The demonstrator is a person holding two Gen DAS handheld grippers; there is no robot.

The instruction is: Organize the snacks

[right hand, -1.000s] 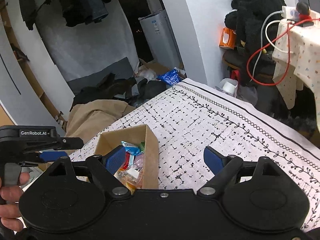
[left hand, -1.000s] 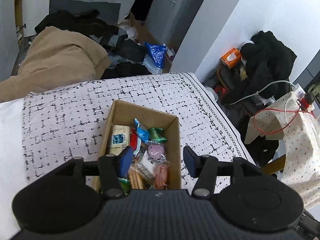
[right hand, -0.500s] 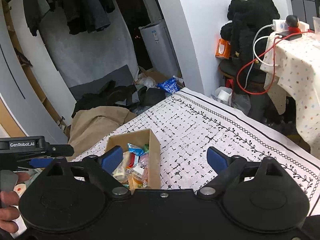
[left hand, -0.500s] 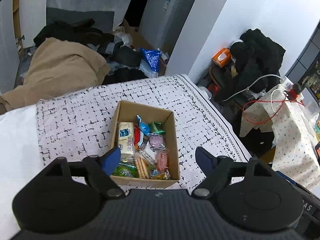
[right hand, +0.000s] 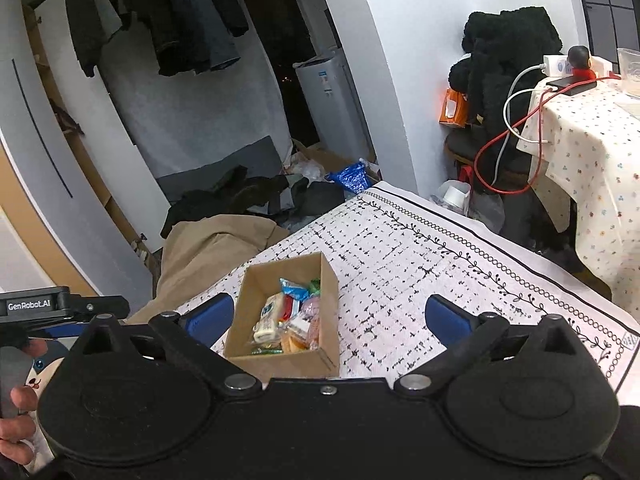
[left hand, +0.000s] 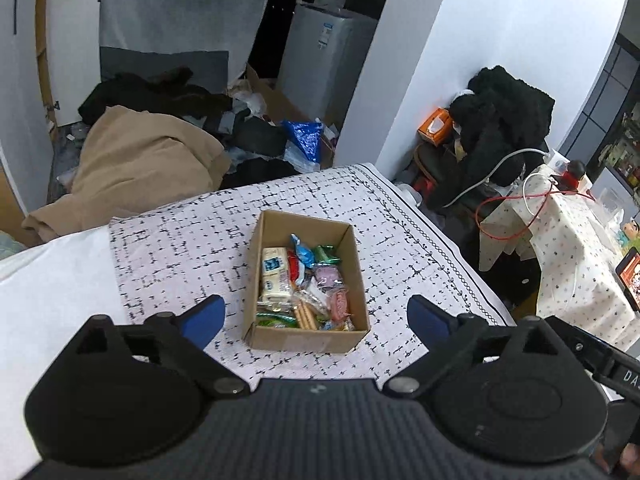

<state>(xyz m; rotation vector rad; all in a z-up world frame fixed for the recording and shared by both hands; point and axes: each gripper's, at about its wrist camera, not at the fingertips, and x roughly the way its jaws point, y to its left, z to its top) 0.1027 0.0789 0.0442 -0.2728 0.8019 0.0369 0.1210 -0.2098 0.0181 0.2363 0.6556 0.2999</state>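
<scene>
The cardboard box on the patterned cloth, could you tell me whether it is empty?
No, the cardboard box holds a heap of wrapped snacks.

Tan blanket [left hand: 136,160], orange tissue box [left hand: 434,124], fridge [left hand: 324,52] behind.

1 cardboard box [left hand: 306,338] centre frame, roughly 10 snack packets [left hand: 274,276] inside, exact count unclear. 1 patterned tablecloth [left hand: 180,248]. 1 orange tissue box [left hand: 434,125] upper right.

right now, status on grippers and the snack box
Left gripper and right gripper both opening, nothing between the fingers. Cardboard box full of snacks, upright on tablecloth. Nothing in the way.
</scene>
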